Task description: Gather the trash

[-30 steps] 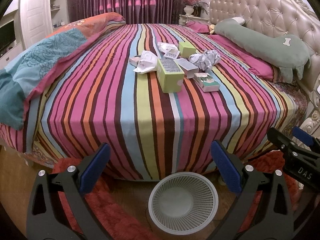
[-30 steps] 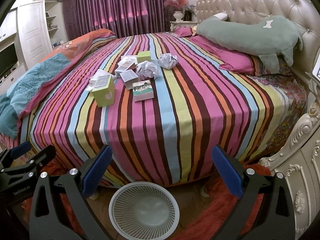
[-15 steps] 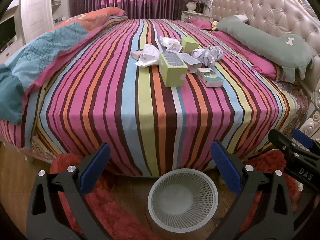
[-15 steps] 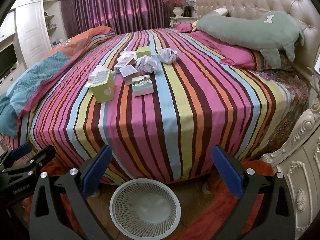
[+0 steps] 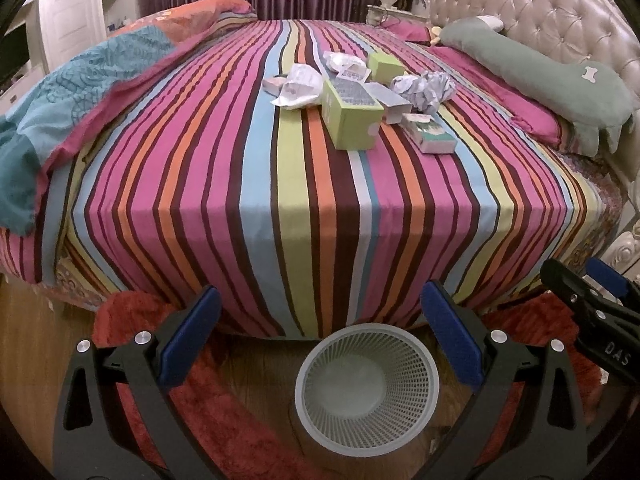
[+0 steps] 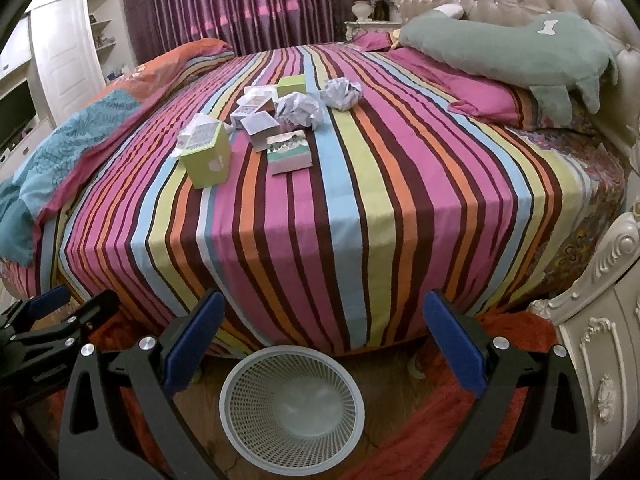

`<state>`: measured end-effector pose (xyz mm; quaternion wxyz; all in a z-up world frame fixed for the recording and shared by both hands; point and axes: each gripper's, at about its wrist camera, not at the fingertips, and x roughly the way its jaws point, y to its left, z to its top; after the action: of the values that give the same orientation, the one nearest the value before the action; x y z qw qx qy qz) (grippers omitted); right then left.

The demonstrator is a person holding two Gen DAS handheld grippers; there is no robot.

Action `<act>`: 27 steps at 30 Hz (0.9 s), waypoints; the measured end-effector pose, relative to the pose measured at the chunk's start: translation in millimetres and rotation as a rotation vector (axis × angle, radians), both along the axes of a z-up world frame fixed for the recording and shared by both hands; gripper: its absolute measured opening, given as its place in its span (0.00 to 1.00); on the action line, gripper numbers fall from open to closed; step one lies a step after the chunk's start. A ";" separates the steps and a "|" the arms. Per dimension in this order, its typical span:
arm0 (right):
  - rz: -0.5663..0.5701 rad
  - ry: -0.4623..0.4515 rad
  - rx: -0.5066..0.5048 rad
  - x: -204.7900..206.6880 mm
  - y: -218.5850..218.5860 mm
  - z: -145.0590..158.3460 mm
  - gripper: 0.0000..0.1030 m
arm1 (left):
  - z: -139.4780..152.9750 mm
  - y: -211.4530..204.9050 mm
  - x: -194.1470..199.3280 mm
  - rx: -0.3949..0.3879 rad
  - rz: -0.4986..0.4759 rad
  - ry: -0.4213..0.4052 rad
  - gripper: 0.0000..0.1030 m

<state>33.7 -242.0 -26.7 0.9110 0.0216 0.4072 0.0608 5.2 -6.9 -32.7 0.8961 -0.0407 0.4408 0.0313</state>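
Nothing has been collected yet, by the look of it: the basket (image 5: 367, 388) on the floor at the foot of the bed (image 5: 312, 184) looks empty, and all the trash sits on the bed, well beyond the basket. That pile holds a tall green box (image 6: 207, 157) nearest the basket, a flat teal-printed box (image 6: 289, 153) beside it, a small white box (image 6: 259, 127), a second green box (image 6: 292, 85) farther back, two crumpled paper balls (image 6: 300, 109) and some loose wrappers (image 5: 298, 88) (their exact number is hard to tell). So every piece is left to carry over. The left gripper (image 5: 320, 332) and the right gripper (image 6: 322, 334) are both spread wide and hold nothing, hanging above the basket. The bed wears a striped sheet, with a green pillow (image 6: 496, 46) against the tufted headboard (image 5: 540, 12) and a teal blanket (image 5: 76, 92) on the other side. Red rug (image 5: 240, 432) lies around the basket; purple curtains (image 6: 240, 4) close the far wall.
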 end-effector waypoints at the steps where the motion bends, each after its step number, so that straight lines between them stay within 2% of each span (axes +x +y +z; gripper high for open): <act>1: 0.002 0.003 0.000 0.5 0.2 -1.3 0.93 | -2.8 0.0 1.3 0.001 -0.001 0.008 0.94; 12: -0.010 0.067 0.020 16.9 -4.9 -20.7 0.93 | -28.5 4.0 19.9 -0.022 0.014 0.079 0.94; 17: 0.002 0.065 0.024 24.7 -4.8 -24.8 0.93 | -36.7 0.7 32.1 -0.020 0.007 0.098 0.94; 27: 0.047 0.071 0.004 43.9 2.7 -33.0 0.93 | -43.1 9.3 53.6 -0.077 0.023 0.109 0.94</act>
<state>77.5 -239.3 -59.6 0.8943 0.0159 0.4395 0.0824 58.8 2.4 -75.7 0.8682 -0.0783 0.4893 0.0268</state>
